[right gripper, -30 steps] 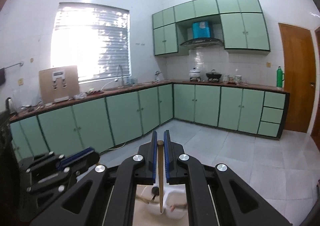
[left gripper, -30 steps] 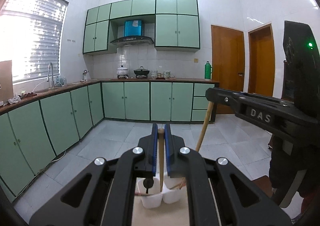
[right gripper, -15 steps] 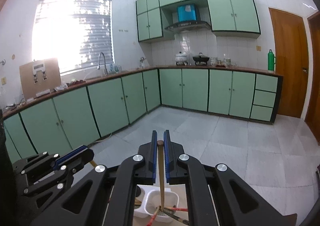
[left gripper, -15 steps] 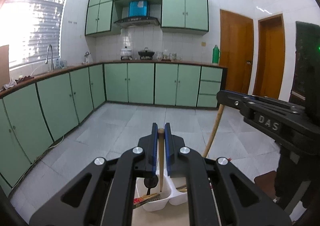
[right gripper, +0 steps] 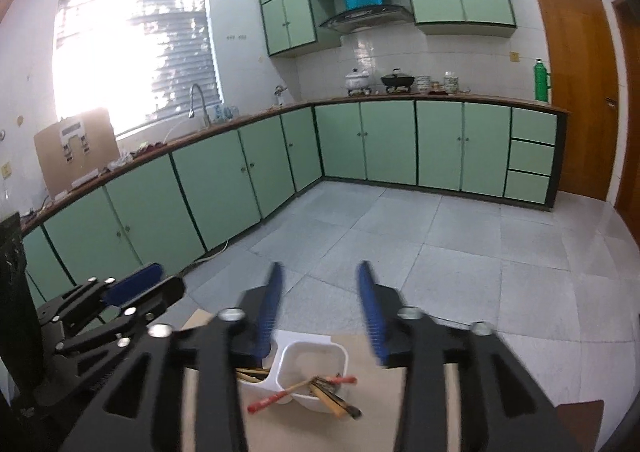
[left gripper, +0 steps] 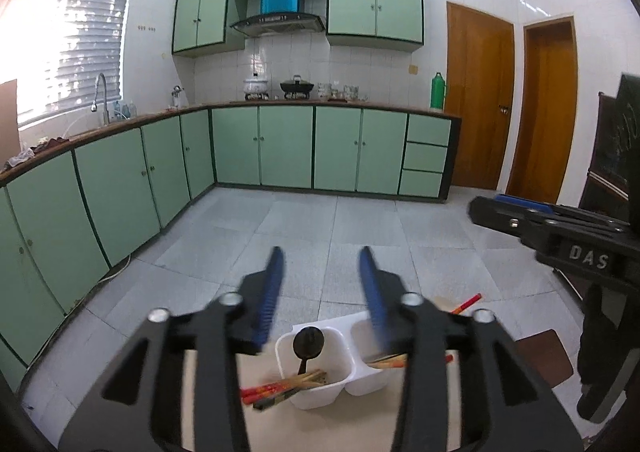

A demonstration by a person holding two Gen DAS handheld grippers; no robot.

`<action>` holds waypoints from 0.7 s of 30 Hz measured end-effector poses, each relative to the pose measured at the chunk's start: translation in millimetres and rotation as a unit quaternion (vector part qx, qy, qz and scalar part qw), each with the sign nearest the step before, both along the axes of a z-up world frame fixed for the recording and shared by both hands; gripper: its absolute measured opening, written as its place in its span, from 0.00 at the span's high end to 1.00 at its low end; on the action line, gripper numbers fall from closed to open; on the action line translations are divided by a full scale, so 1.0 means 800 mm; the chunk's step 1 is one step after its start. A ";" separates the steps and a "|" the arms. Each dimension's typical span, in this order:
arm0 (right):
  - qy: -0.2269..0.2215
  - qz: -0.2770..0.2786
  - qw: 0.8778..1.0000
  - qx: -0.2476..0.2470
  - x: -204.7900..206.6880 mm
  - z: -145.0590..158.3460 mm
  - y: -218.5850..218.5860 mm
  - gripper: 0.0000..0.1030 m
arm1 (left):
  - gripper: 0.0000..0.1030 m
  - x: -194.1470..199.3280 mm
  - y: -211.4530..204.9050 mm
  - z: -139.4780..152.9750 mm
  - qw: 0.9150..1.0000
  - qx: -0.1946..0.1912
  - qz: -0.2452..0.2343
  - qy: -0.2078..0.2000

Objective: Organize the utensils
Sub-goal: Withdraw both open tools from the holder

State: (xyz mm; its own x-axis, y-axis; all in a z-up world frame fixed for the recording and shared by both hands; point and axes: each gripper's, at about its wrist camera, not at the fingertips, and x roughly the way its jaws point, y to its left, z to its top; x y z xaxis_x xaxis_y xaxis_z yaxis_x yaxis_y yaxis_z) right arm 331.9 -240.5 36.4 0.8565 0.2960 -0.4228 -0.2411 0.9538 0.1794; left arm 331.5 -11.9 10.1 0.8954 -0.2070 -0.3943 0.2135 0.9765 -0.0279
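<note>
Green kitchen cabinets and a grey tiled floor lie beyond the pale bench [left gripper: 420, 412] we work over. Near its far edge stands the white two-part holder [left gripper: 320, 364], already stocked: a black ladle [left gripper: 307, 344] and chopsticks [left gripper: 280, 388] in one side, more sticks in the other. Our left tool [left gripper: 320, 292] and right tool [right gripper: 320, 304] are both spread and carry nothing. We judge the sorting nearly finished; whether any utensils remain we cannot tell.
</note>
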 end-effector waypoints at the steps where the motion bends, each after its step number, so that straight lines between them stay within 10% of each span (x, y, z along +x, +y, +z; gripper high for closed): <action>1: -0.003 -0.004 1.000 0.000 -0.008 0.003 -0.005 0.49 | 0.57 -0.009 0.004 0.005 1.000 -0.003 0.000 -0.004; 8: -0.032 -0.022 0.999 0.002 -0.083 0.009 -0.026 0.21 | 0.32 -0.077 0.022 0.023 0.999 -0.018 0.019 -0.032; 21: -0.028 -0.026 0.999 0.014 -0.223 -0.036 -0.038 0.06 | 0.18 -0.203 0.037 -0.002 0.998 -0.021 0.046 -0.027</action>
State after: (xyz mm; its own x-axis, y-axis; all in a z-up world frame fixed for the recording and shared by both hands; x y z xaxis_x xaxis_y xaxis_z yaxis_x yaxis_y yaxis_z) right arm 153.9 -270.8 7.8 0.8930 0.2616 -0.3661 -0.2020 0.9601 0.1932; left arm 169.3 17.8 8.7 0.9308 -0.1389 -0.3380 0.1262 0.9902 -0.0594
